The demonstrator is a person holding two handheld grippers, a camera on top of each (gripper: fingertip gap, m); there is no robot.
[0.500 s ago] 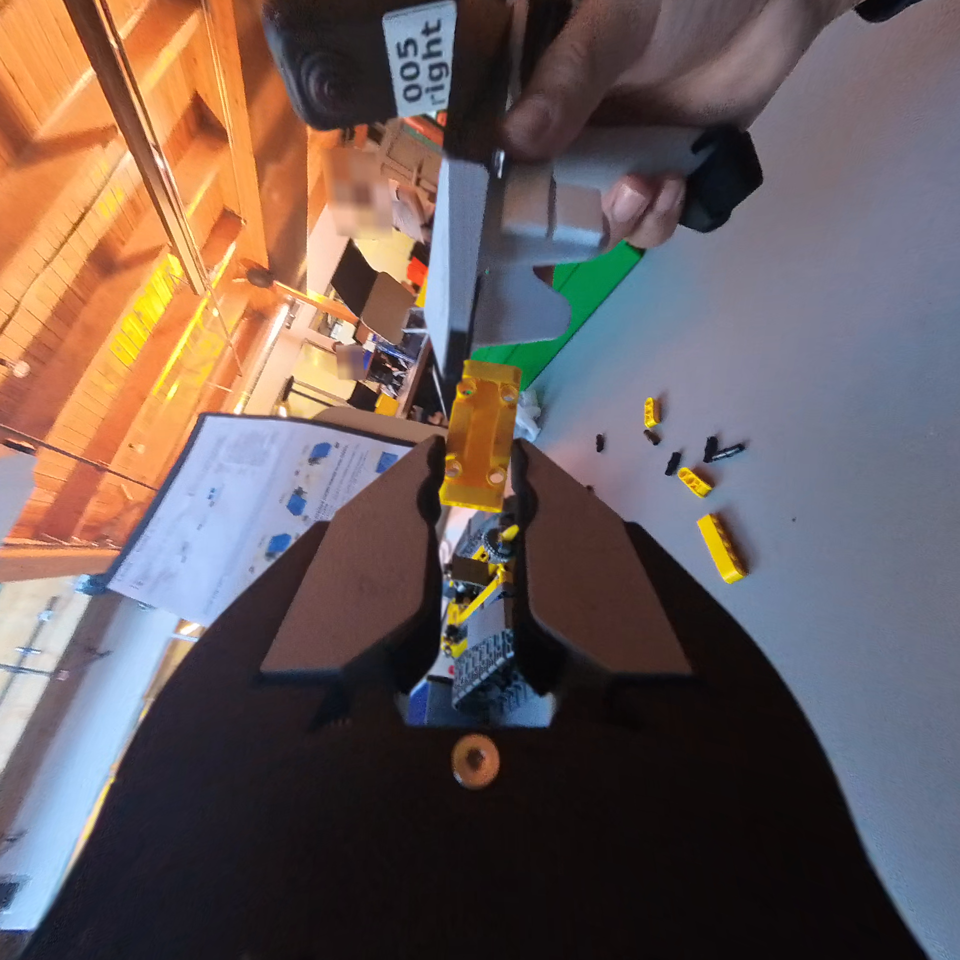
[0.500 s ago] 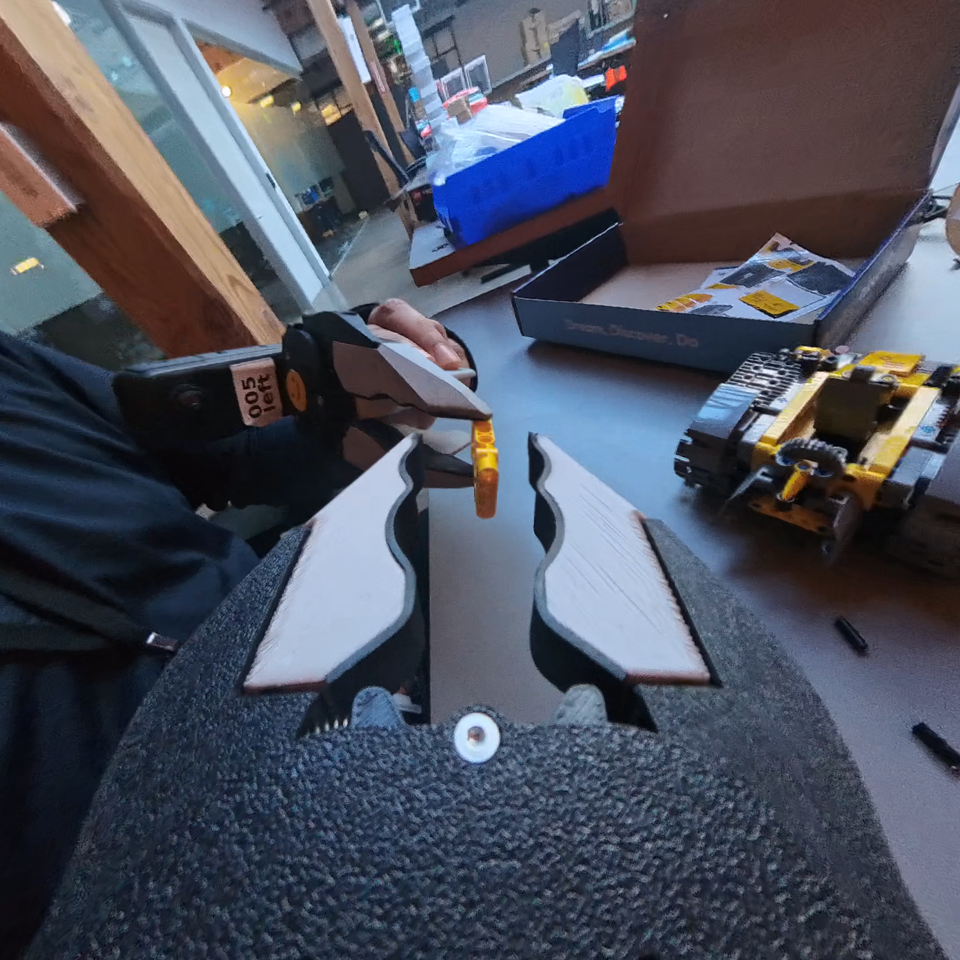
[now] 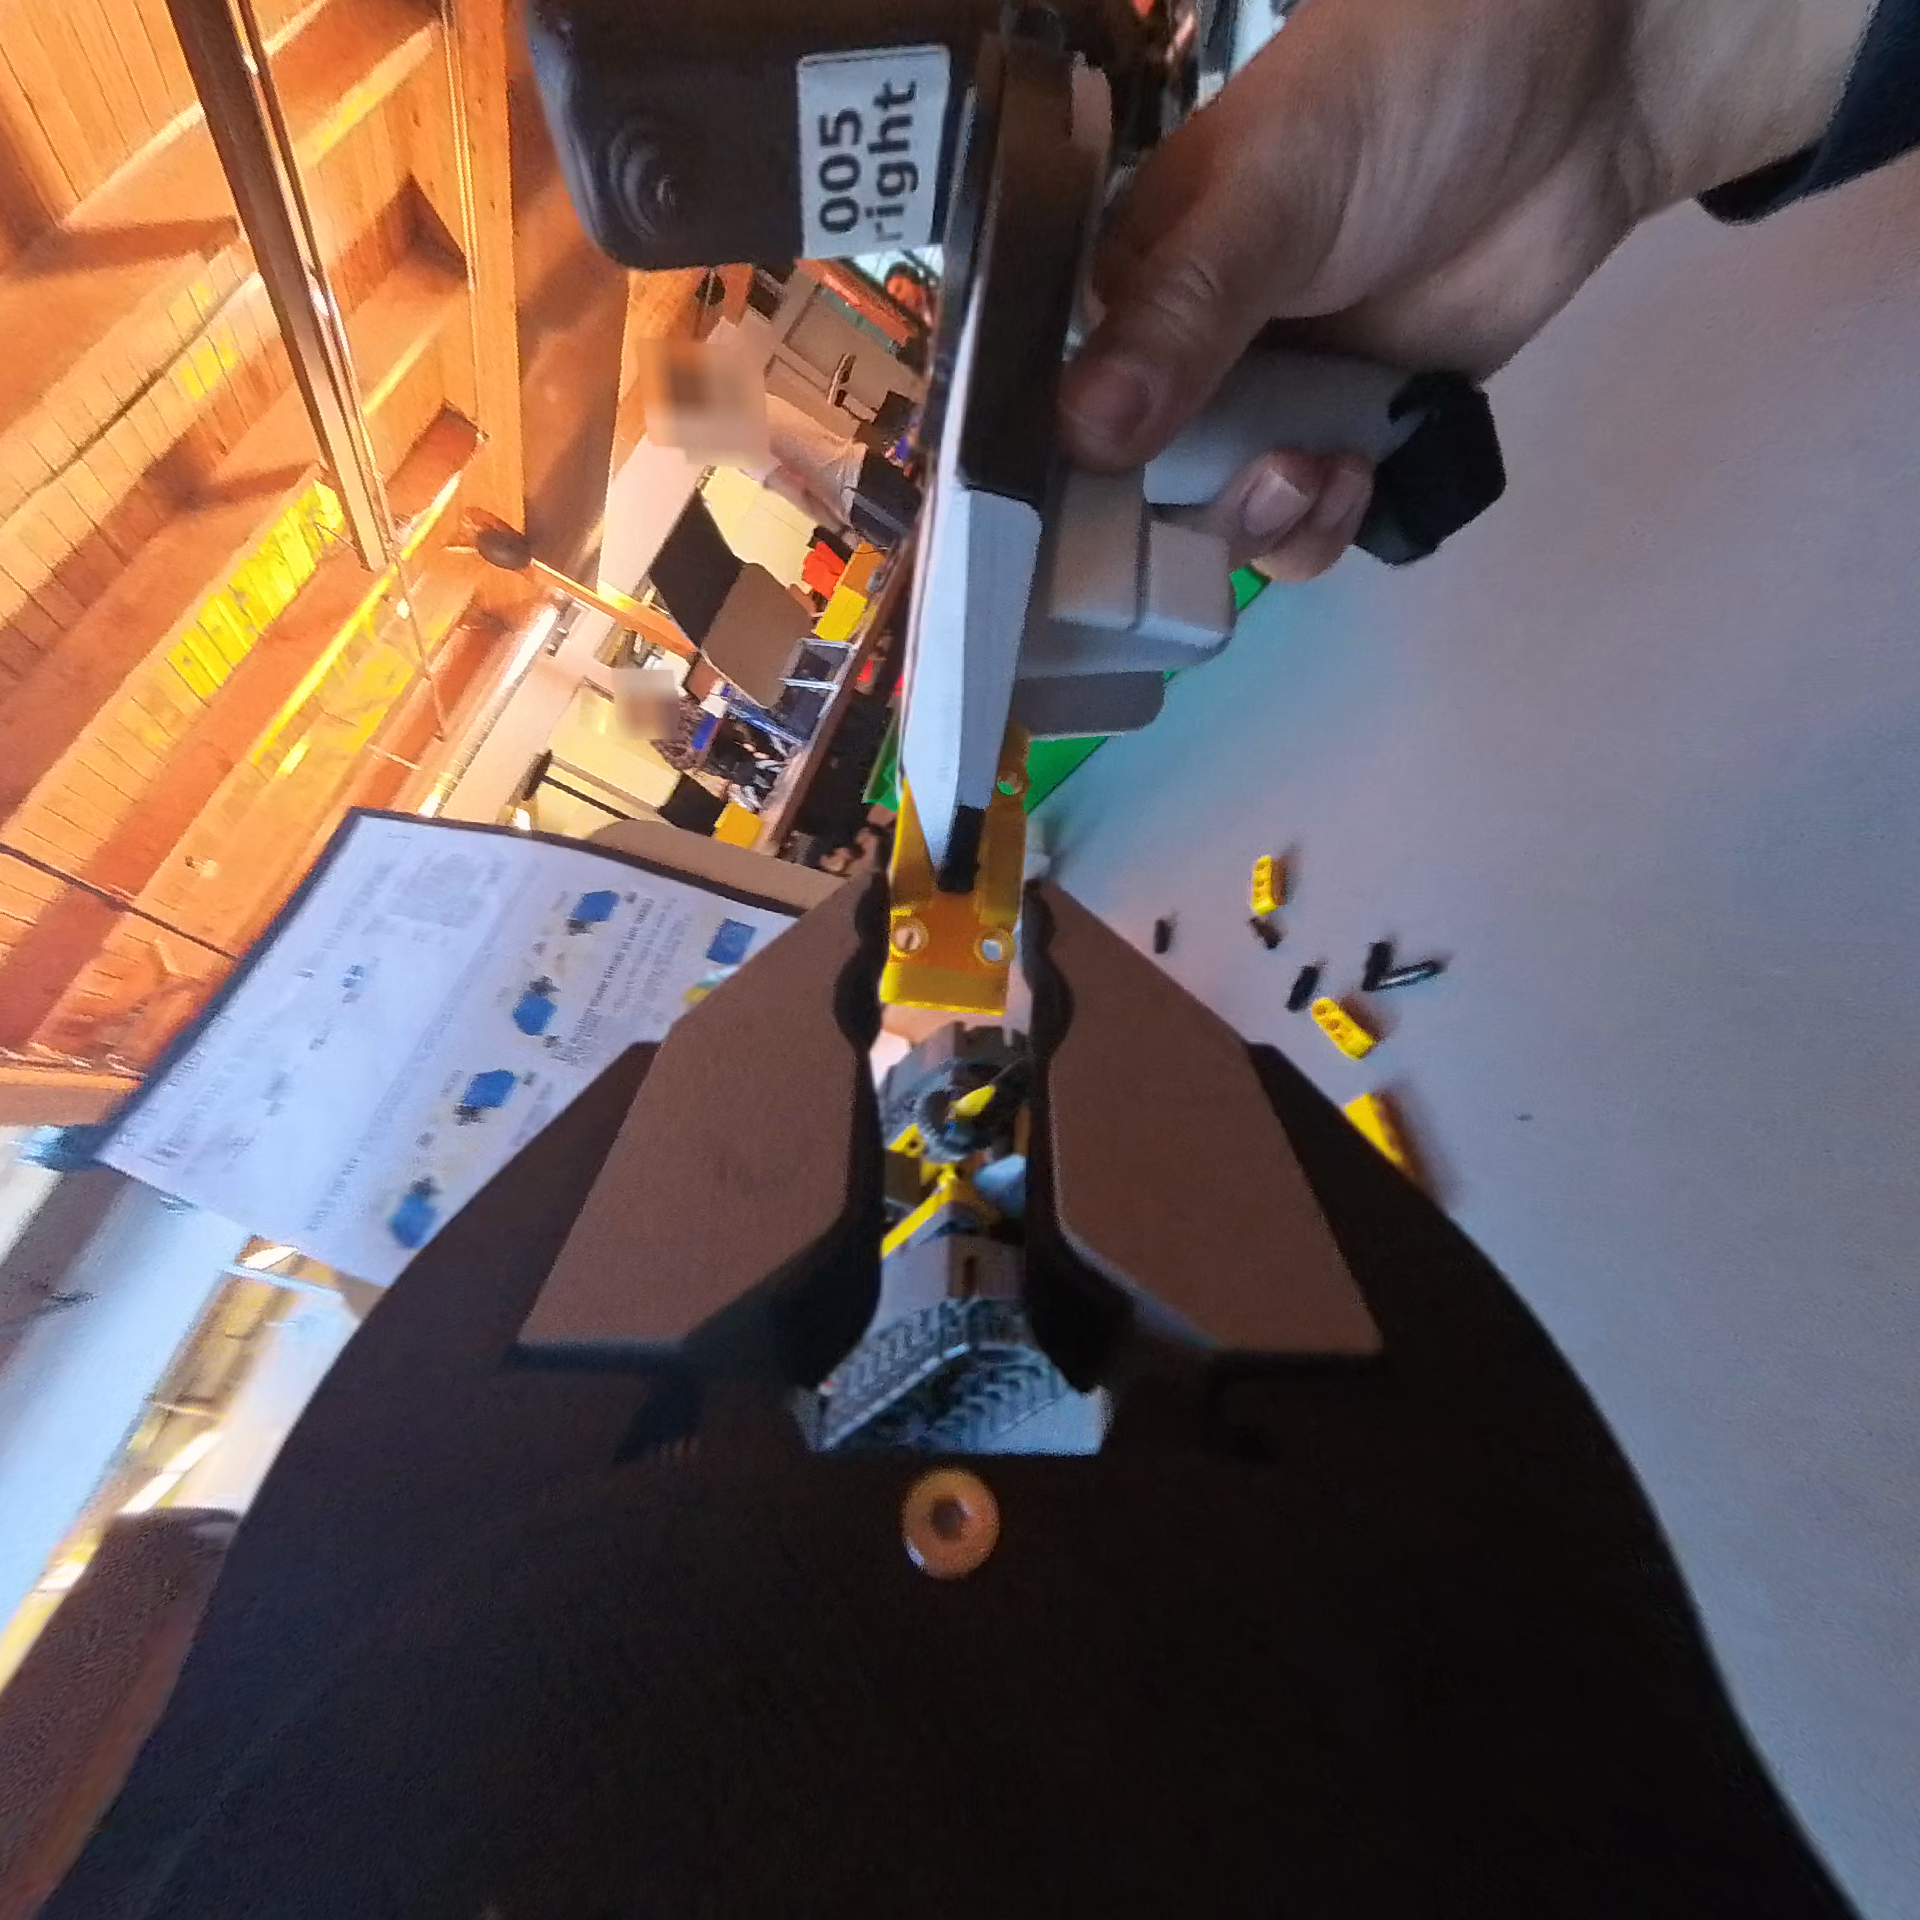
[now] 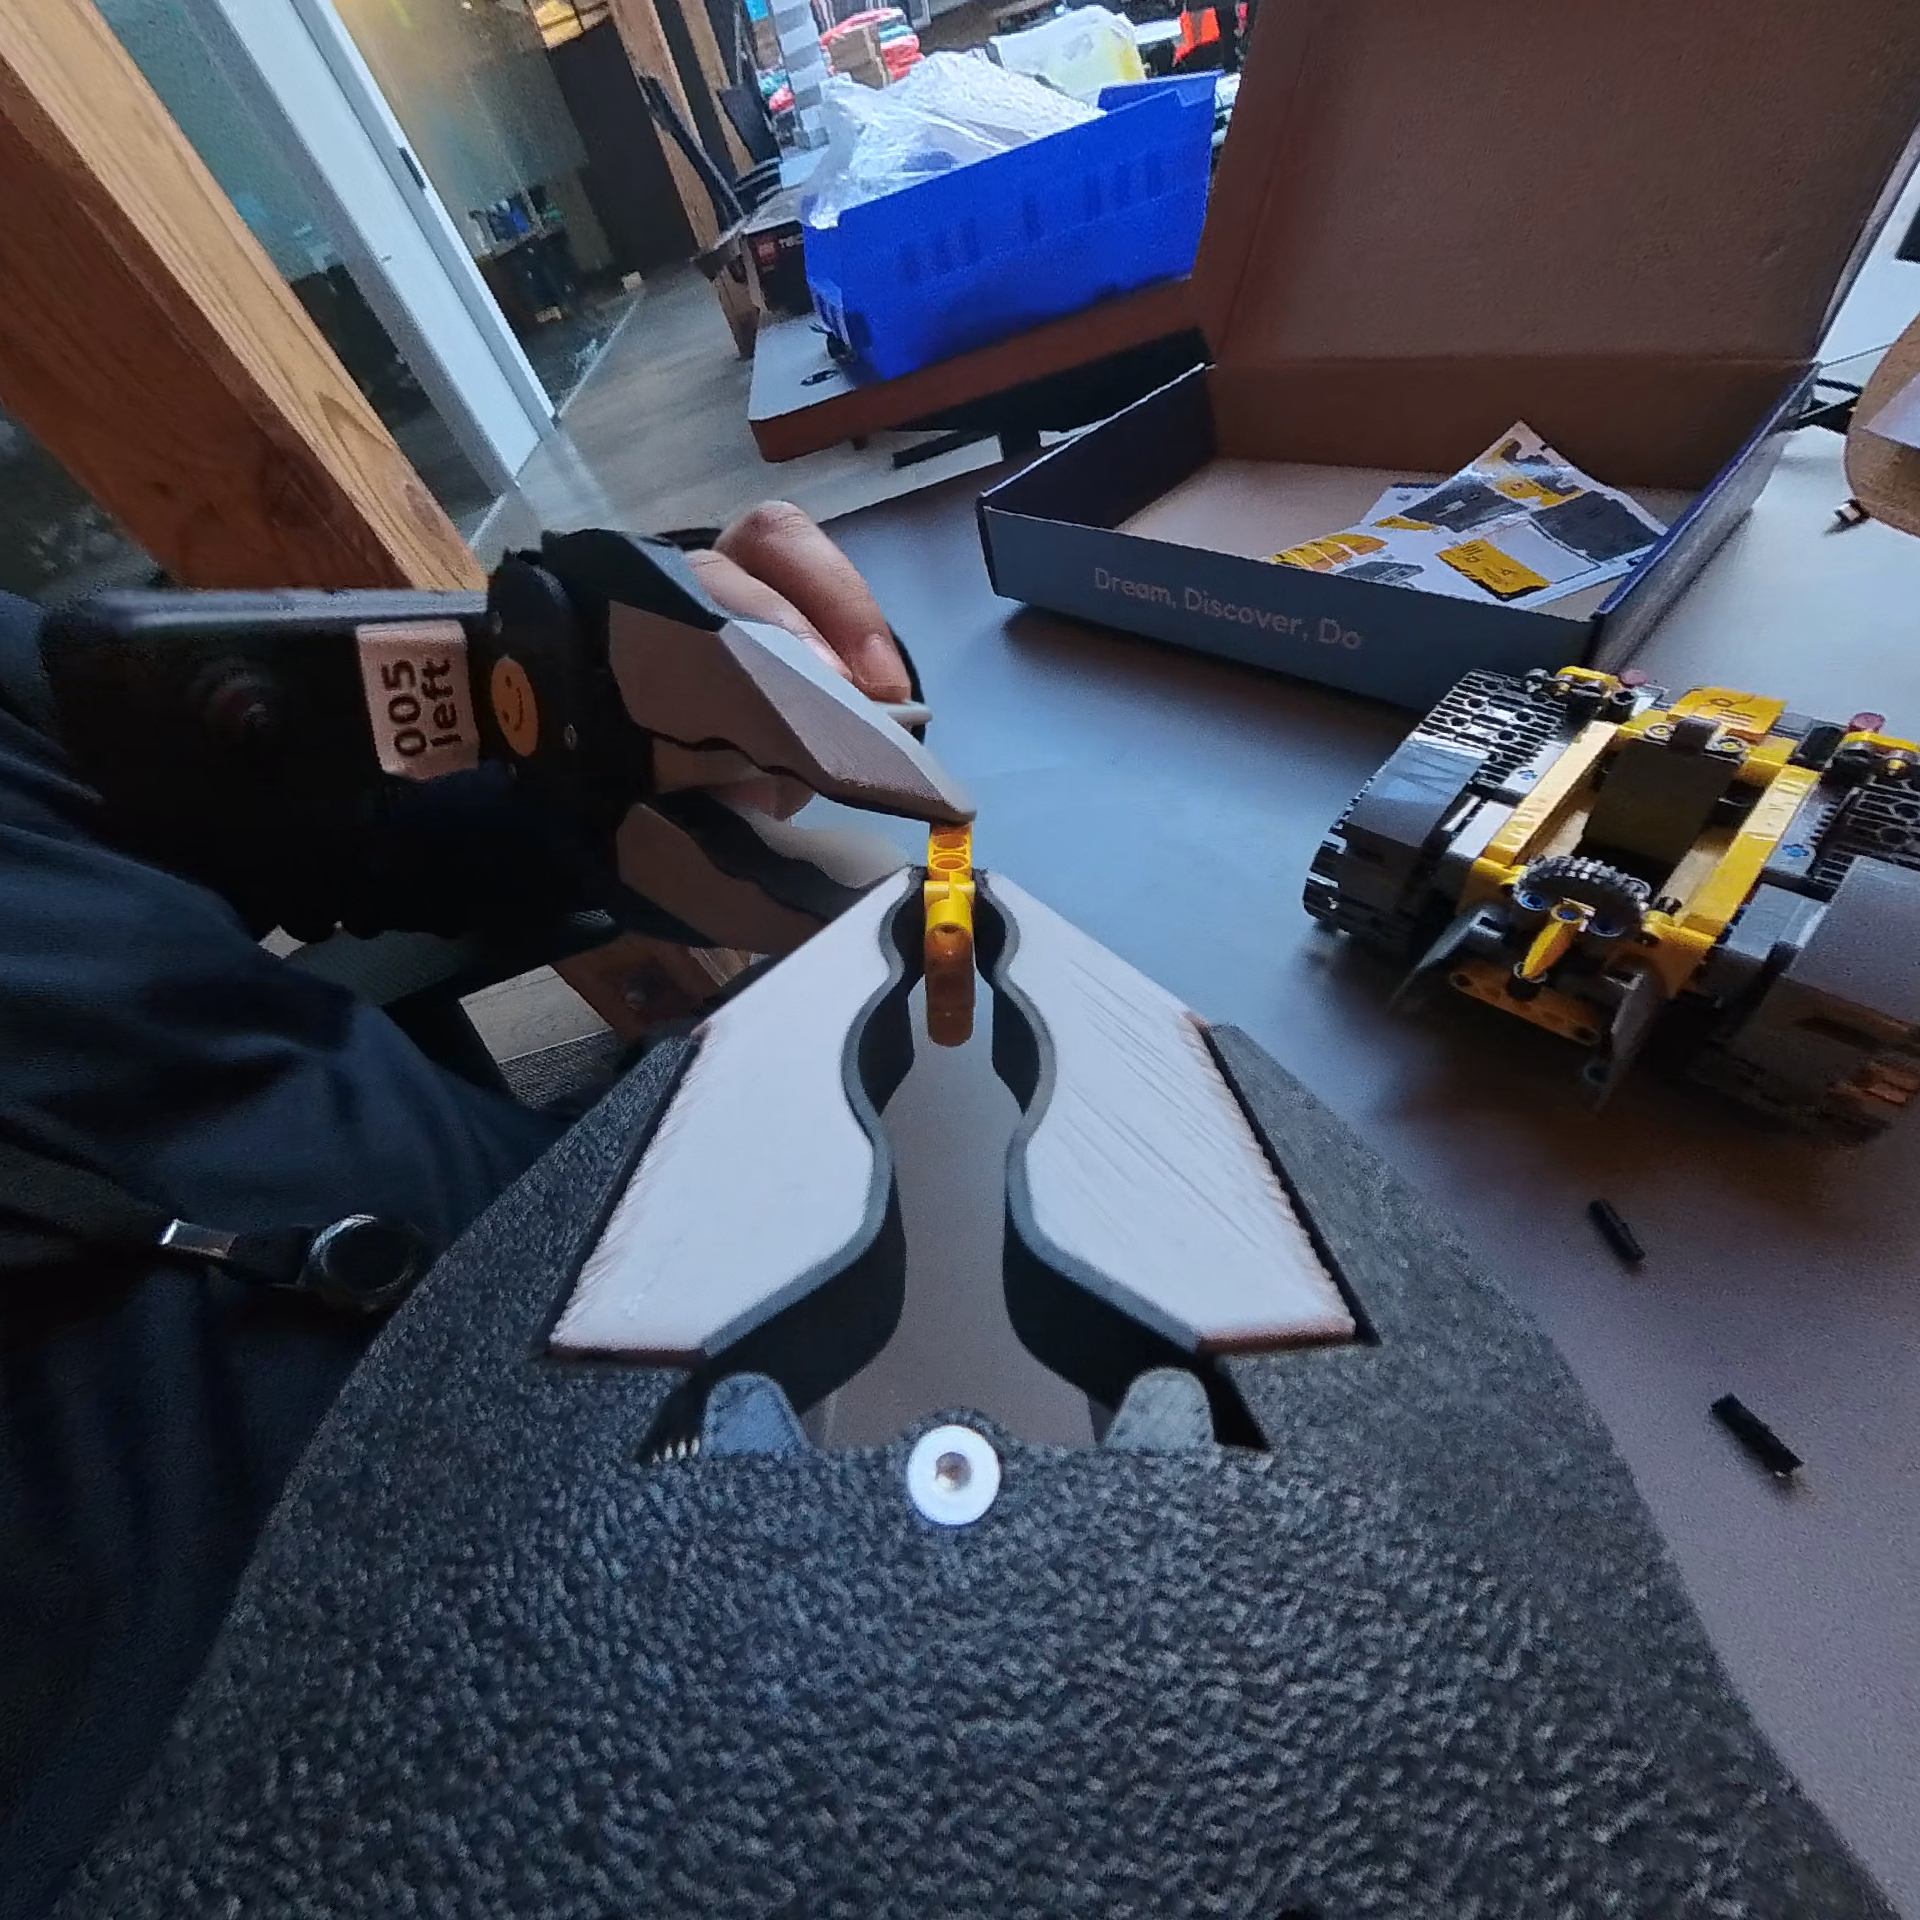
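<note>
A flat yellow panel piece with pin holes (image 3: 940, 971) is held in the air between both grippers. My left gripper (image 3: 951, 935) is shut on its two side edges. My right gripper (image 4: 948, 904) is shut on the same piece (image 4: 948, 987), pinching it across its thin faces. In the left wrist view the right gripper (image 3: 961, 862) comes down from above onto the panel, held by a hand (image 3: 1351, 208). In the right wrist view the left gripper's upper finger (image 4: 831, 727) rests on the panel's top end; its lower finger is hidden.
A yellow and black tracked model vehicle (image 4: 1621, 862) stands on the dark table to the right. Behind it are an open cardboard box (image 4: 1299, 634) and a blue bin (image 4: 997, 249). Loose black pins (image 4: 1616, 1231) and yellow beams (image 3: 1340, 1023) lie around. An instruction sheet (image 3: 416, 1018) stands at the left. The grippers are tip to tip, or close to it.
My right gripper has moved forward and closed on the yellow panel; half a second ago it was open and short of it. The left gripper keeps its hold.
</note>
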